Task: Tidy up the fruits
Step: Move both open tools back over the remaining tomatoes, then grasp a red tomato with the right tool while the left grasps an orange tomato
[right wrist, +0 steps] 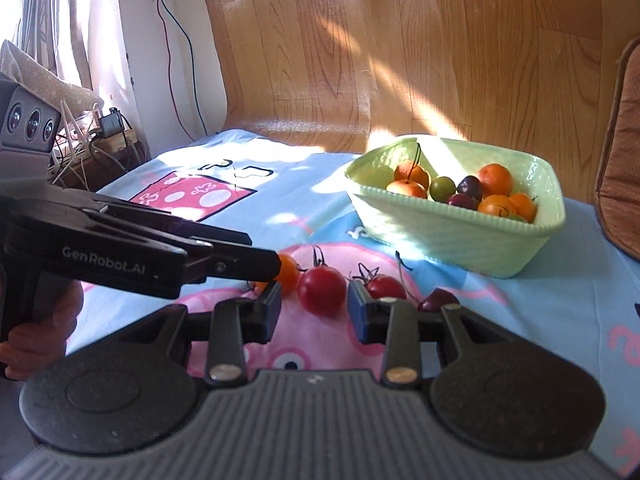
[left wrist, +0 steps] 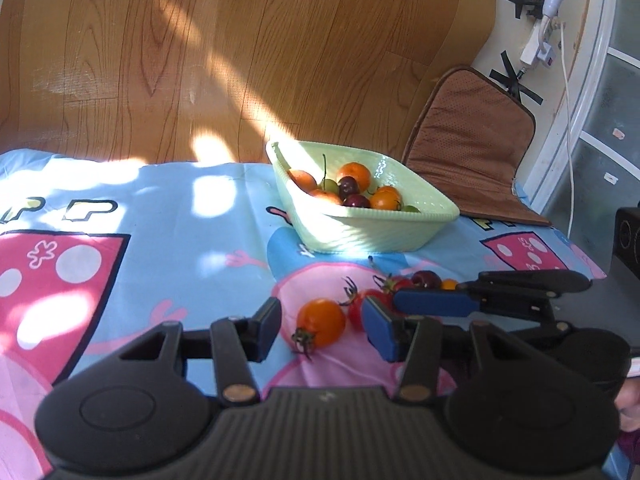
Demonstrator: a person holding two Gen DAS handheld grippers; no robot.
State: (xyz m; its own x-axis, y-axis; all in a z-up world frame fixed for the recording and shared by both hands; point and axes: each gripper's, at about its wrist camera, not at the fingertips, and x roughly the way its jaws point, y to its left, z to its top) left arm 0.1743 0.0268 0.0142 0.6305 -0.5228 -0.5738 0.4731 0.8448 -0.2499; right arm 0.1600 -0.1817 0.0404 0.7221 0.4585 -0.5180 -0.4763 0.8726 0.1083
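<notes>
I hold both hand-held grippers spread: left hand-held gripper (left wrist: 322,326) around the orange cherry tomato (left wrist: 321,322), right hand-held gripper (right wrist: 314,307) around the red cherry tomato (right wrist: 321,290). Closing together risks the crowded fingers colliding and knocking the round fruit off the cartoon-print tabletop cloth (left wrist: 168,216).

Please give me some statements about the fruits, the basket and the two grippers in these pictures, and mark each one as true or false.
1. The pale green woven plastic basket already holds several fruits. True.
2. The left gripper is closed on the orange tomato with a green stem. False: its fingers are open, with the tomato lying on the cloth between them.
3. The round red tomato lies between the open fingers of the right gripper. True.
4. The basket stands on the wooden floor. False: it stands on the light blue cartoon-print cloth.
5. No fruit remains outside the basket. False: several lie on the cloth.
</notes>
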